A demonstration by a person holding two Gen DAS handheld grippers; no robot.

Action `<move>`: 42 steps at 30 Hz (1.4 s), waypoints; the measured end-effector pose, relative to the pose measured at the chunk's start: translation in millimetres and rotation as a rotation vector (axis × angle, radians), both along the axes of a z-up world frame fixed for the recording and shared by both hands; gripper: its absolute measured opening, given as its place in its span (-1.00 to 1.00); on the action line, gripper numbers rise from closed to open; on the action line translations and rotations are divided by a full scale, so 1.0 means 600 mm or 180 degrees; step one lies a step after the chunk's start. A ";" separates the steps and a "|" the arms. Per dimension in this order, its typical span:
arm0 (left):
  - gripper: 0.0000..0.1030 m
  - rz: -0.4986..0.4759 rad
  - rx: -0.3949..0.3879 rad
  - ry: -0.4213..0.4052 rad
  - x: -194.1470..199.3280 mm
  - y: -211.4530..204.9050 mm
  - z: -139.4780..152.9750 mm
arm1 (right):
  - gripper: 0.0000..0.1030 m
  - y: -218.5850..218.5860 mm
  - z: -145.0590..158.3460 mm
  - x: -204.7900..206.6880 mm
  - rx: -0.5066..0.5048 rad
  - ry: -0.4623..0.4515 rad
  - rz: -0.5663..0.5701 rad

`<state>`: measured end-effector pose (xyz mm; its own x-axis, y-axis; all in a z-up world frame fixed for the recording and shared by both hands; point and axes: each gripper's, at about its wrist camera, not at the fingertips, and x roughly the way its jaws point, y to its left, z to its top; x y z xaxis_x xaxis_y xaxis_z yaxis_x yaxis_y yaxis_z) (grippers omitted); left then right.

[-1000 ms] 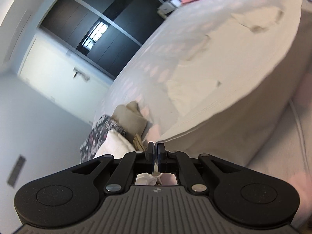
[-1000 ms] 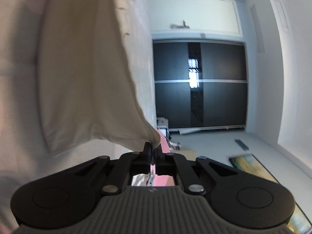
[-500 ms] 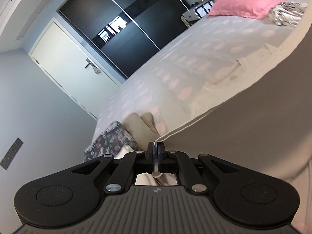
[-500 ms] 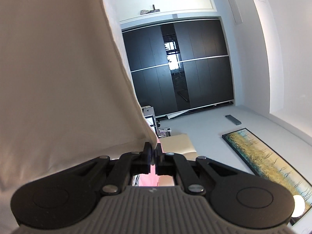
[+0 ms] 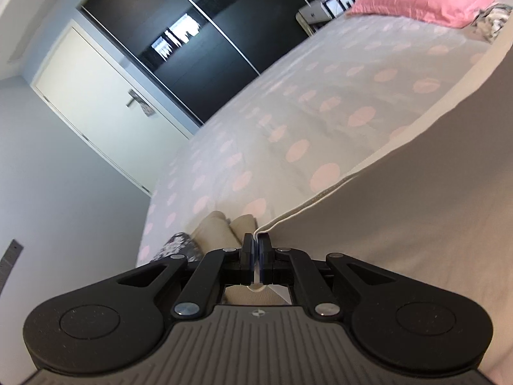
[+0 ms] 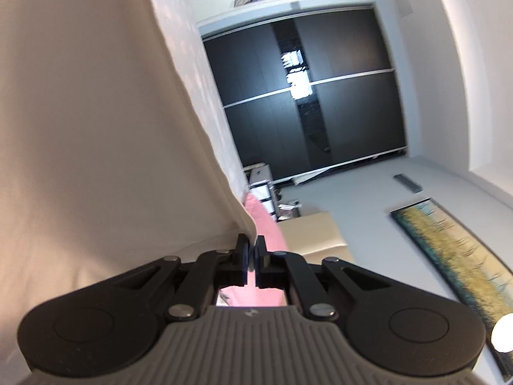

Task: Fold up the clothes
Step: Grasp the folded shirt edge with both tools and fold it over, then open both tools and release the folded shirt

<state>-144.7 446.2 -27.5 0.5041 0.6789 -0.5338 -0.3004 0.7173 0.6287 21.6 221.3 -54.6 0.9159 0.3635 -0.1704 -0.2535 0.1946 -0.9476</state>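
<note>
Above the spotted bed (image 5: 288,122), the cream garment (image 5: 416,224) hangs between left gripper (image 5: 256,245) and right gripper (image 6: 251,247), each pinching a hem corner; such shallow bites could slip.

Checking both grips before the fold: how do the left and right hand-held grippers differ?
The left hand-held gripper pinches the cream garment's hemmed corner; the right hand-held gripper shows a thin gap, its hold less clear. Left faces the dotted bed; right faces the dark wardrobe. Both are at the garment.
</note>
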 end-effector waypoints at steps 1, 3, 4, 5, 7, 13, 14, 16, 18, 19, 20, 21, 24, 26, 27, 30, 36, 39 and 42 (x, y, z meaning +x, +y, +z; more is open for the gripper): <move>-0.98 0.0034 -0.0026 0.0034 0.020 0.013 -0.007 | -0.92 0.018 -0.004 0.018 -0.0019 0.0054 -0.0021; -0.98 0.0117 -0.0103 0.0032 0.052 0.040 -0.021 | -0.92 0.050 -0.017 0.051 -0.0056 0.0141 -0.0058; -0.98 0.0140 -0.0127 0.0054 0.063 0.049 -0.033 | -0.92 0.065 -0.029 0.062 -0.0077 0.0176 -0.0076; -0.98 0.0164 -0.0150 0.0077 0.075 0.057 -0.044 | -0.92 0.080 -0.040 0.072 -0.0082 0.0226 -0.0108; -0.98 0.0212 -0.0196 0.0121 0.098 0.075 -0.067 | -0.92 0.105 -0.059 0.091 -0.0072 0.0372 -0.0186; -0.98 0.0310 -0.0319 0.0222 0.153 0.115 -0.133 | -0.92 0.152 -0.122 0.139 -0.0096 0.0643 -0.0383; -0.98 0.0318 -0.0342 0.0234 0.159 0.120 -0.143 | -0.92 0.159 -0.128 0.149 -0.0088 0.0700 -0.0412; -0.98 0.0344 -0.0391 0.0253 0.171 0.129 -0.160 | -0.92 0.166 -0.139 0.163 -0.0066 0.0789 -0.0455; -0.98 0.0378 -0.0441 0.0268 0.183 0.137 -0.175 | -0.92 0.173 -0.150 0.172 -0.0064 0.0845 -0.0504; -0.96 0.0397 -0.0454 0.0271 0.187 0.139 -0.182 | -0.92 0.167 -0.161 0.170 -0.0044 0.0888 -0.0521; -0.95 0.0424 -0.0482 0.0271 0.192 0.142 -0.188 | -0.92 0.164 -0.171 0.168 -0.0031 0.0943 -0.0549; -0.90 0.0451 -0.0510 0.0272 0.196 0.145 -0.194 | -0.92 0.165 -0.174 0.171 -0.0015 0.0996 -0.0592; -0.84 0.0570 -0.0625 0.0262 0.200 0.153 -0.205 | -0.89 0.168 -0.183 0.176 0.0091 0.1130 -0.0711; -0.80 0.0600 -0.0670 0.0222 0.198 0.156 -0.204 | -0.86 0.164 -0.185 0.171 0.0162 0.1184 -0.0779; -0.71 0.0652 -0.0615 0.0197 0.196 0.158 -0.201 | -0.82 0.163 -0.183 0.174 0.0185 0.1212 -0.0807; -0.47 0.0808 -0.0446 0.0122 0.190 0.164 -0.193 | -0.41 0.165 -0.175 0.191 0.0291 0.1238 -0.0939; -0.41 0.0870 -0.0586 0.0058 0.141 0.170 -0.158 | -0.36 0.126 -0.142 0.212 0.0600 0.1654 -0.1074; -0.41 0.0827 -0.0735 0.0059 0.094 0.154 -0.142 | -0.36 0.087 -0.123 0.195 0.0731 0.1974 -0.1060; -0.41 0.0761 -0.0930 0.0109 0.039 0.129 -0.132 | -0.37 0.042 -0.109 0.157 0.0776 0.2246 -0.0934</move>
